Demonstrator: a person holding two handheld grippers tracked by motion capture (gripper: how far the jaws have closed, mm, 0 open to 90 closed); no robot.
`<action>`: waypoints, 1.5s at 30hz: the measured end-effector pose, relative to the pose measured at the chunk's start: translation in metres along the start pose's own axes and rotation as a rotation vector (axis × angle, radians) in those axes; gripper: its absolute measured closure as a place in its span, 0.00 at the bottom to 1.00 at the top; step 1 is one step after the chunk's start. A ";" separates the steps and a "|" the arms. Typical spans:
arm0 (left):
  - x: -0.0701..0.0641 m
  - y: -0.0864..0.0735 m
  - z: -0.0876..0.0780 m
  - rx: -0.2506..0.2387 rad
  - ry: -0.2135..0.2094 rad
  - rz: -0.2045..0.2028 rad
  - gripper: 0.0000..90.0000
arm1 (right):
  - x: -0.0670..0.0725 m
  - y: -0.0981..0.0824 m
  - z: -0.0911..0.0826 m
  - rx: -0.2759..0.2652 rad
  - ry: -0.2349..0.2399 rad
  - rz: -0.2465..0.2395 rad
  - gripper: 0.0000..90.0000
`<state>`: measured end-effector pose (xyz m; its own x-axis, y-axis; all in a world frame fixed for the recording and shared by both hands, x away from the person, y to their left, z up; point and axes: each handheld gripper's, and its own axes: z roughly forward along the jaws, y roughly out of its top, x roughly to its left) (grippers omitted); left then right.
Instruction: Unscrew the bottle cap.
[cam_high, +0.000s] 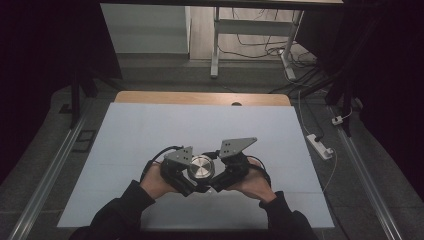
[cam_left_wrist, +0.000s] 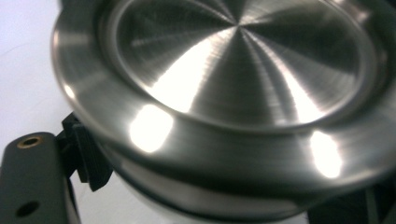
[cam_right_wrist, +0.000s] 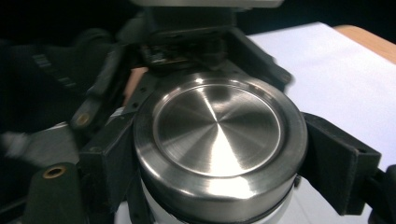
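Where the 2 hands meet, low centre of the high view, a round steel lid (cam_high: 201, 167) sits on a white jar, btwn the left gripper (cam_high: 186, 181) and right gripper (cam_high: 220, 179). Both grippers angle inward over the white mat (cam_high: 150, 135), w/ a grey plate on top of each.

In the right gripper view the lid (cam_right_wrist: 219, 128) is mid-frame, a black jaw pressed to each side of its rim, so the right gripper is clamped on the lid. The white jar (cam_right_wrist: 163, 205) shows just below the rim, lower centre.

In the left gripper view the lid (cam_left_wrist: 233, 79) looms close and tilted across most of the frame; the left gripper's jaws are closed on the jar beneath it, 1 black jaw at lower left.
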<state>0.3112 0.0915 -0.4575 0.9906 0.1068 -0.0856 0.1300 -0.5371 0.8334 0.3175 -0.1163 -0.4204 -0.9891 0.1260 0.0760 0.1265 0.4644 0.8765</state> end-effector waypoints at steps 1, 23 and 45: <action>-0.001 0.001 0.000 -0.001 -0.025 0.020 0.16 | 0.000 0.000 -0.002 -0.001 0.033 -0.011 0.20; 0.010 -0.006 -0.001 0.026 0.222 -0.133 0.16 | 0.006 0.008 0.000 -0.010 -0.220 0.016 0.10; -0.002 -0.001 0.001 -0.001 0.006 0.014 0.16 | -0.003 0.001 -0.015 -0.076 0.121 0.008 0.13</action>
<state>0.3096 0.0910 -0.4592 0.9920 0.1046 -0.0710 0.1165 -0.5380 0.8349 0.3198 -0.1292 -0.4130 -0.9905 0.0211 0.1358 0.1330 0.3959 0.9086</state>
